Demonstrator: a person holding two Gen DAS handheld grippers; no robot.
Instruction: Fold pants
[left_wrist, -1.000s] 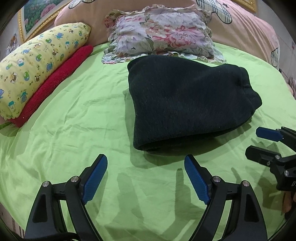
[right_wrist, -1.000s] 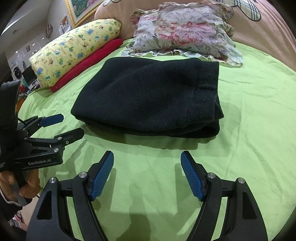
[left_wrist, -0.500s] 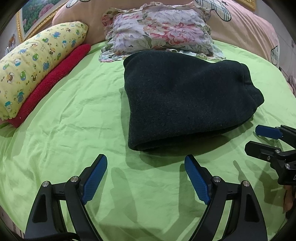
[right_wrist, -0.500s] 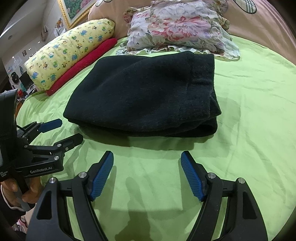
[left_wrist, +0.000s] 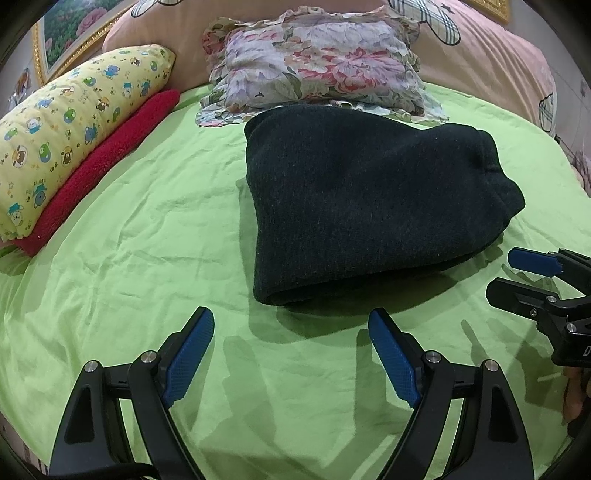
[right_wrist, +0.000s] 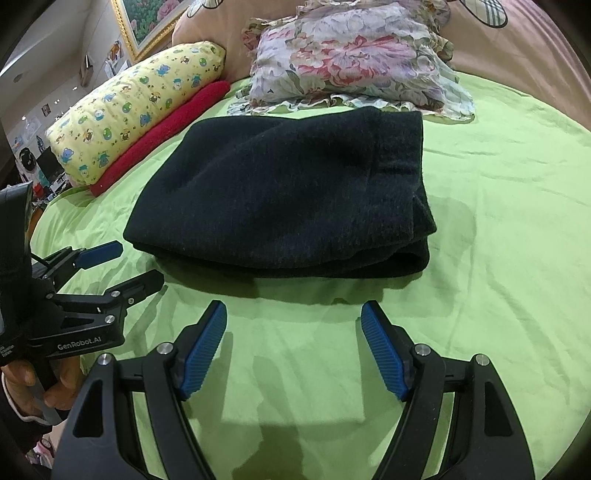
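Your left gripper (left_wrist: 291, 325) sits at 6 o'clock in the left wrist view, jaws wide apart, nothing between the blue pads (left_wrist: 190, 356). It hangs over bare green sheet (left_wrist: 129, 277), clear of the cloth. Your right gripper (right_wrist: 291, 317) sits at 6 o'clock in its own view in the same condition: jaws spread, pads empty, sheet below. Each gripper shows in the other's view, the right one at 3 o'clock from the left camera, the left one at 9 o'clock from the right camera, with your hand (right_wrist: 22, 376) wrapped around its handle at 8 o'clock.

Just beyond both sets of fingertips, toward 12 o'clock, the pants (left_wrist: 369, 199) lie on the sheet as a dark, thick, folded bundle. The rounded fold edge faces you. Neither gripper touches them. From the right camera the layered open edges stack at the bundle's 3 o'clock side.

Behind the pants, at 12 o'clock, a floral cushion (left_wrist: 317, 66) rests with its ruffled hem just beside the bundle's far edge. At 10 o'clock a yellow patterned pillow (left_wrist: 74, 125) lies on a red towel (left_wrist: 107, 162), well apart from the pants. A pink quilt (left_wrist: 491, 62) backs the bed, and a gilt picture frame (right_wrist: 144, 26) hangs at 11 o'clock.
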